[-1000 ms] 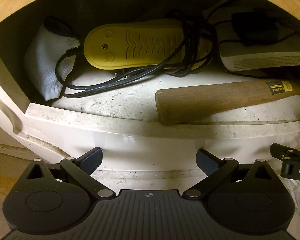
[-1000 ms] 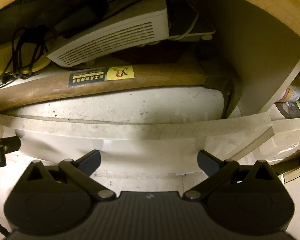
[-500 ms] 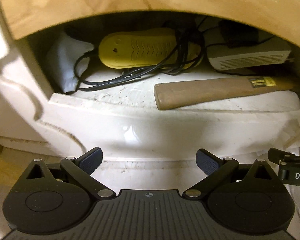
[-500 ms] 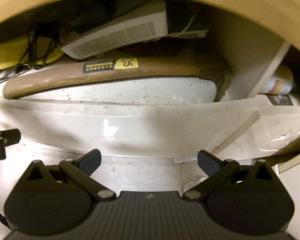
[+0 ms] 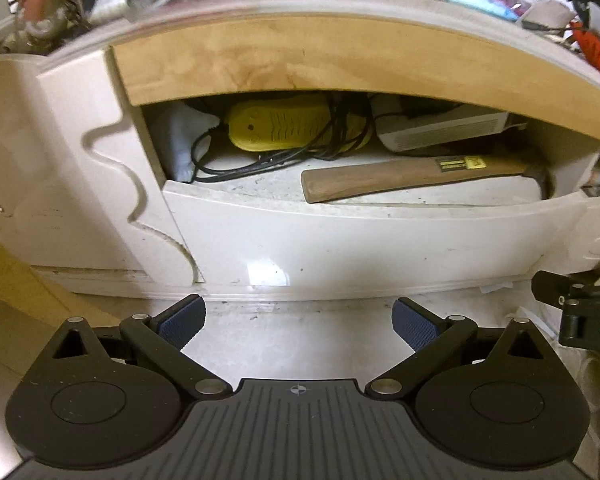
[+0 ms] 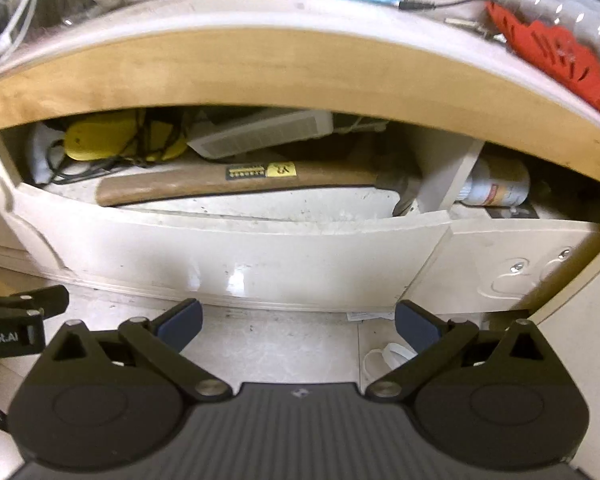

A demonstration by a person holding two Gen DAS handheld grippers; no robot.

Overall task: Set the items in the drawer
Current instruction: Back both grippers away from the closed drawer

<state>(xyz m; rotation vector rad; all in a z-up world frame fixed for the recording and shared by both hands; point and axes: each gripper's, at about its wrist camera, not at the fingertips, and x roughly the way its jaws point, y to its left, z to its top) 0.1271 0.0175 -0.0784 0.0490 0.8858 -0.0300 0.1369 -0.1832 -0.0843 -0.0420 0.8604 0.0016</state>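
Both sets of jaws wide apart, nothing between them: left gripper and right gripper low over pale floor, well short of the drawer. Drawer partly open under a wood front, contents well beyond the fingertips, above and ahead in both views. Inside, 1 hammer lying flat along the front wall, wood handle to the left, head at the right end against the drawer's side wall. Behind it, 1 yellow shoe-shaped device wrapped in black cord, 1 white cloth bundle at far left, 1 white vented box at rear right. Drawer's front wall standing between grippers and contents. In right-wrist view, 1 white bottle on its side in the next compartment, right of the divider. Cluttered top above, items too blurred to name.
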